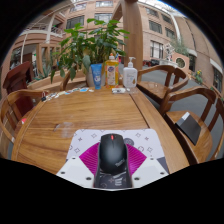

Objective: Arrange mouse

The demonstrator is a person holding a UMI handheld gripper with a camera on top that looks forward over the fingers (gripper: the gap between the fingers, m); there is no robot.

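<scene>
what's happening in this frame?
A handheld tongs rig is over a wooden table outdoors. A black mouse sits between its pink pads, which look close against its sides; whether they actually press on it isn't clear. Beyond, at the far end, stand a potted plant and bottles.

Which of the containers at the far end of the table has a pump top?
The clear bottle, on the right of the group, beside the yellow bottle. The blue cup has no top.
</scene>
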